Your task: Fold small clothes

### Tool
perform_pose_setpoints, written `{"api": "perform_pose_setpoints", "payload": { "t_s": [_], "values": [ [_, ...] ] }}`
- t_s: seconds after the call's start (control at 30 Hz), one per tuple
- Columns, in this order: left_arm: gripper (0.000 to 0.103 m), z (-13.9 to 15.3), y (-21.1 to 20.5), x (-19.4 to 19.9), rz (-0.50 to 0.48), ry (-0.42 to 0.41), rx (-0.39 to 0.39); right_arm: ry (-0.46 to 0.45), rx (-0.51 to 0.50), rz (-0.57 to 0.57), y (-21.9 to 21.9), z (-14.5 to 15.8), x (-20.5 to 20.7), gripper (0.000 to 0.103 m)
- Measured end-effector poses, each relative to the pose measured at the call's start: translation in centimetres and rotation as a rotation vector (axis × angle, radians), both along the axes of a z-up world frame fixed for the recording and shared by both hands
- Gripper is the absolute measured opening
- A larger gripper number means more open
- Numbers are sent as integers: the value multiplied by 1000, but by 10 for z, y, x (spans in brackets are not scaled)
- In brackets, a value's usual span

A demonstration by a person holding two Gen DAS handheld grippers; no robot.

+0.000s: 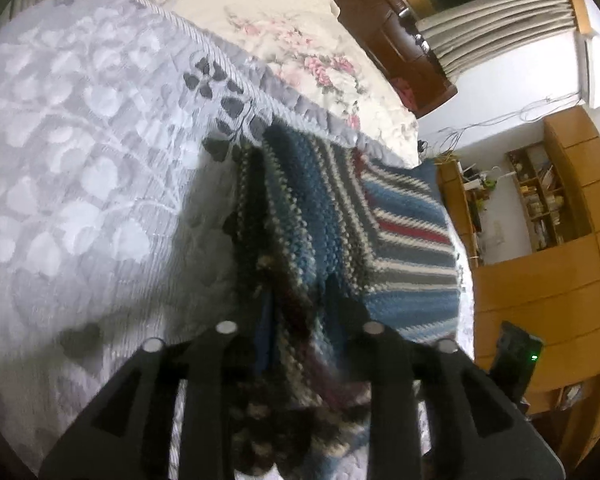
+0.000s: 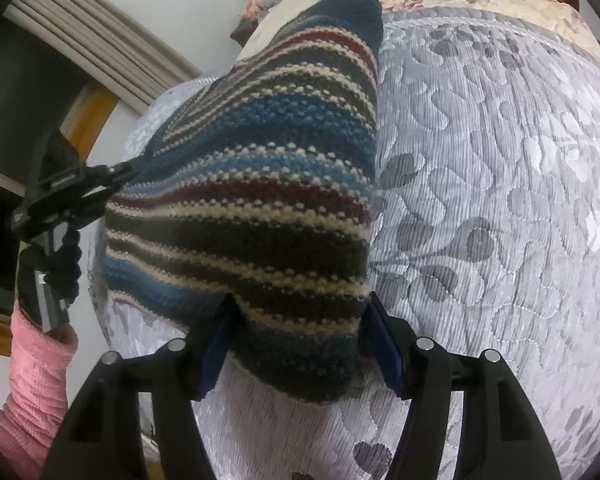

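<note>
**Knit garment held up between both grippers over the bed**

We see the knit garment (image 2: 260, 184) stretched above the bed (image 2: 500, 200), one end between the jaws of the right gripper (image 2: 300, 356), the other in the left gripper (image 2: 116, 180) off to its left. Beyond the bed's cover lies a pillow (image 1: 300, 40); shelves (image 1: 540, 200) stand to the right.

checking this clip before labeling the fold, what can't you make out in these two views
- Left wrist view: left gripper fingertips, buried in the striped knit garment; motion blur too.
- Right wrist view: the garment's far half, hidden behind its own lifted fold.
- Garment type: unclear in either view.
- Right wrist view: the person, cut off by the edge; only a pink sleeve shows.
- Left wrist view: shelf contents, too small.
</note>
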State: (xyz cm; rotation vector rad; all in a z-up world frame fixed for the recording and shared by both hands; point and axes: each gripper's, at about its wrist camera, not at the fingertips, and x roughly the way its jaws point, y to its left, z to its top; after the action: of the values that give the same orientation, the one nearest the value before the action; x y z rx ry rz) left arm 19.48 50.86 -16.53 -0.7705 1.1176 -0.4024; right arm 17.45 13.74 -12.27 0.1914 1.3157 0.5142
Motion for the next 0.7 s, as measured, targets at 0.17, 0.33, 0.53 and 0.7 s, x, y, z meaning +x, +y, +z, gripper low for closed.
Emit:
{"api": "perform_pose_setpoints", "payload": {
  "t_s": [0.17, 0.33, 0.53, 0.7],
  "values": [
    [47, 13, 10, -6, -12, -32, -44, -23, 13, -11, -7, 11, 3, 64],
    [53, -2, 11, -1, -26, 11, -36, -42, 18, -21, -11, 18, 7, 64],
    [56, -17, -10, 10, -89, 10, -82, -43, 27, -30, -17, 20, 10, 64],
    [64, -31, -20, 28, -126, 26, -130, -48, 62, -33, -20, 28, 22, 64]
  ]
}}
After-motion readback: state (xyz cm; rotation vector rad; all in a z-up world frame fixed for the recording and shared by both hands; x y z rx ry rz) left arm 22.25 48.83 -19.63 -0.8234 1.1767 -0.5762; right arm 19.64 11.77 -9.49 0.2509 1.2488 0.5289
